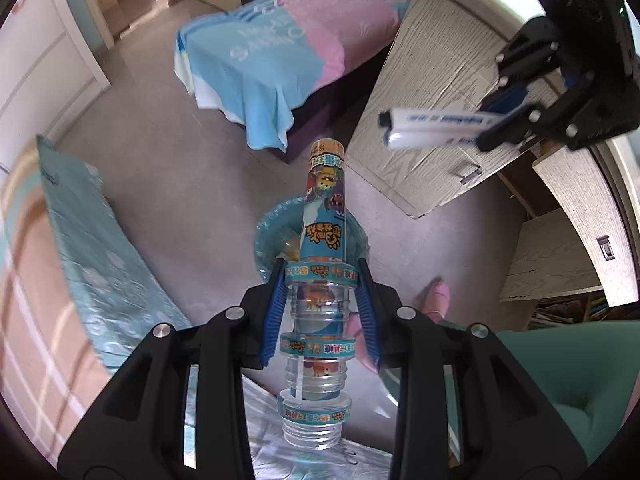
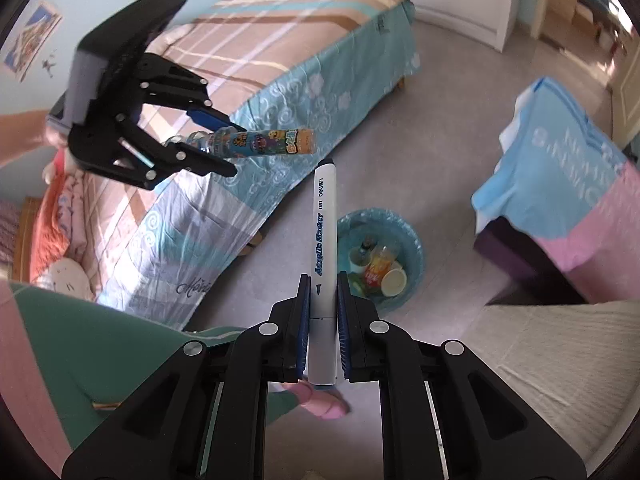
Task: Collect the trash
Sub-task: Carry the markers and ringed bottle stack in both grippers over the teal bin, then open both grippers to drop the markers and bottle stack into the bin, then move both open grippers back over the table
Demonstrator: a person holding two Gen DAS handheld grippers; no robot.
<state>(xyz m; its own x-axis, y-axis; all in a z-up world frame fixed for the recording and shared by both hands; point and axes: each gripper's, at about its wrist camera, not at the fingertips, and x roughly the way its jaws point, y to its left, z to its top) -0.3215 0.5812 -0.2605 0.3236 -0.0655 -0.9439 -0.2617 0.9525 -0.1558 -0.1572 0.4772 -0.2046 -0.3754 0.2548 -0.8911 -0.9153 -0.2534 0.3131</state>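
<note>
Grey floor (image 2: 440,128) across the middle of both views. In the right wrist view, a bed (image 2: 248,92) with a plaid and teal cover filling the upper left, and a low block draped in a blue and pink blanket (image 2: 560,184) at the right edge. Same blanket (image 1: 280,52) top centre in the left wrist view, with a pale wood-grain cabinet (image 1: 432,92) to its right.

On the floor, a round bin lined with a blue bag (image 2: 416,248), right of centre in the right wrist view, well below both tools; cups and a yellow-labelled bottle lying inside. In the left wrist view, only the blue rim (image 1: 272,224) visible, just behind the held bottle.

Left gripper (image 1: 322,292) at bottom centre of its own view, blue pads closed on a clear ribbed plastic bottle (image 1: 322,216) with a cartoon label, the orange end pointing away from the camera toward the bin. Same gripper (image 2: 224,148) at the upper left of the right wrist view, the bottle (image 2: 264,142) sticking out level to the right.

Right gripper (image 2: 323,296) at bottom centre of its own view, clamped on a white acrylic marker (image 2: 325,232), dark tip upward in the frame, ending beside the bin's left rim. Seen again at the upper right of the left wrist view (image 1: 492,124), the marker (image 1: 432,128) pointing left.

Pink slipper (image 1: 438,294) and green trouser leg (image 1: 560,380) at the lower right of the left wrist view.
</note>
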